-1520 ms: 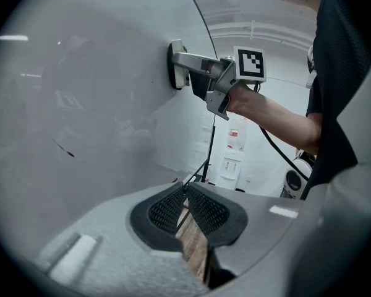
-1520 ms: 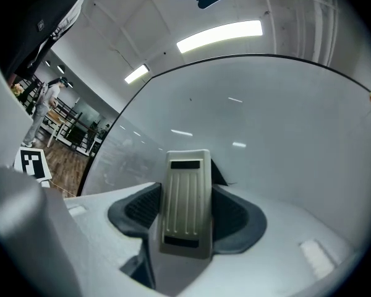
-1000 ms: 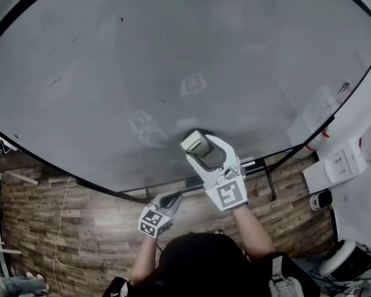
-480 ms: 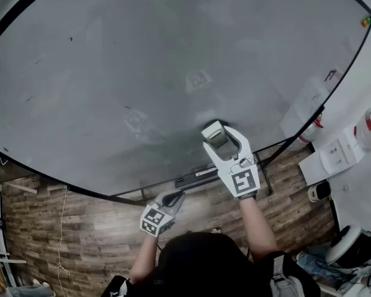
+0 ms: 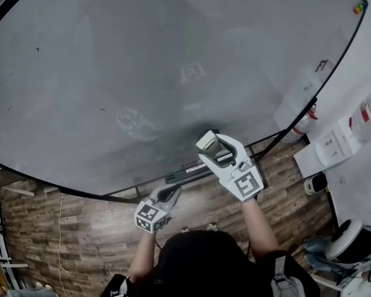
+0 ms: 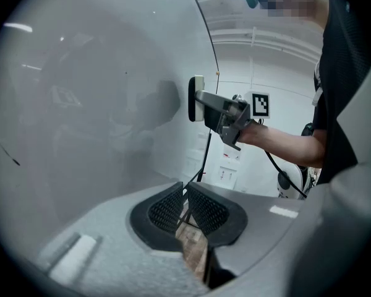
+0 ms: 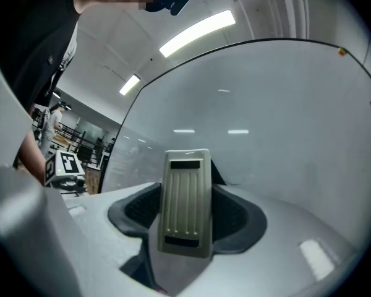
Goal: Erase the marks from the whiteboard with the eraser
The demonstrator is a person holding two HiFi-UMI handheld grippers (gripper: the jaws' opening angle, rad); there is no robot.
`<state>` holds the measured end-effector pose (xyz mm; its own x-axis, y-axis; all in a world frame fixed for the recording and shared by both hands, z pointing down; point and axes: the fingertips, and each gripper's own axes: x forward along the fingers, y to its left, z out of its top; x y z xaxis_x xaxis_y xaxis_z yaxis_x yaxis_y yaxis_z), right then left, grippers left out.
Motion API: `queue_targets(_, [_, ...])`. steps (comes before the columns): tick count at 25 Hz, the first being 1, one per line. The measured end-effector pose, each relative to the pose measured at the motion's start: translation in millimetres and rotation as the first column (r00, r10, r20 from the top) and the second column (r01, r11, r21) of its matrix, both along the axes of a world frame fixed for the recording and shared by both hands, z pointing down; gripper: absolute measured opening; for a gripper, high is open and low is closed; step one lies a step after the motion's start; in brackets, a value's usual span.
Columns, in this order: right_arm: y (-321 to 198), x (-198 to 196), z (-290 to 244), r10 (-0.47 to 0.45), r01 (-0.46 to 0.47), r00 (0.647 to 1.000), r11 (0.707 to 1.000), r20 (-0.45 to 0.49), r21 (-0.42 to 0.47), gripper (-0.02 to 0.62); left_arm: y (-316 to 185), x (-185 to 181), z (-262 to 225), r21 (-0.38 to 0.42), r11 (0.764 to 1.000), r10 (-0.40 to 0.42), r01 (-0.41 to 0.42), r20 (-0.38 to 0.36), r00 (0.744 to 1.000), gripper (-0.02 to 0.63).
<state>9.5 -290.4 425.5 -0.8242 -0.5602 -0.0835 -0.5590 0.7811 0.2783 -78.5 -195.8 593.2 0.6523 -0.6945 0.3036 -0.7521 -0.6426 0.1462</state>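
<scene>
A big whiteboard (image 5: pixel 173 60) fills most of the head view, with a few small dark marks (image 5: pixel 38 49) at its left. My right gripper (image 5: pixel 211 145) is shut on a cream eraser (image 5: pixel 206 142), pressed against the board's lower part; the right gripper view shows the ribbed eraser (image 7: pixel 185 201) clamped between the jaws. My left gripper (image 5: pixel 170 193) hangs lower, below the board's bottom edge, shut with nothing in it. In the left gripper view the eraser (image 6: pixel 196 98) touches the board (image 6: pixel 80 104).
A black frame (image 5: pixel 191 172) runs along the board's bottom edge above wooden flooring (image 5: pixel 80 234). White boxes and devices (image 5: pixel 324 153) sit at the right on the wall side. A small coloured magnet (image 5: pixel 358 8) is at the board's upper right.
The right gripper with the eraser slid right along the board, then slightly back left and down. The head view shifted, so the board's marks drifted left. The left gripper stayed low.
</scene>
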Motion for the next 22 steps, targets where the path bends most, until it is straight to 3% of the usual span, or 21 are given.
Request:
queue_targets(4, [26, -6, 45, -0.089, 0.083, 0.994, 0.993, -0.065, -0.077, 0.256, -7, -5, -7, 0.023, 0.999, -0.024, 0.025, -0.014, 1.000, 0.034])
queue_targets(11, [66, -17, 123, -0.161, 0.127, 0.979, 0.962, -0.128, -0.242, 0.256, -10, -23, -8, 0.034, 0.997, -0.062, 0.062, -0.024, 0.998, 0.034])
queue_targets(22, [72, -14, 141, -0.104, 0.054, 0.979, 0.962, -0.176, -0.268, 0.256, 0, -41, -2, 0.027, 0.998, -0.060, 0.061, -0.038, 0.997, 0.034])
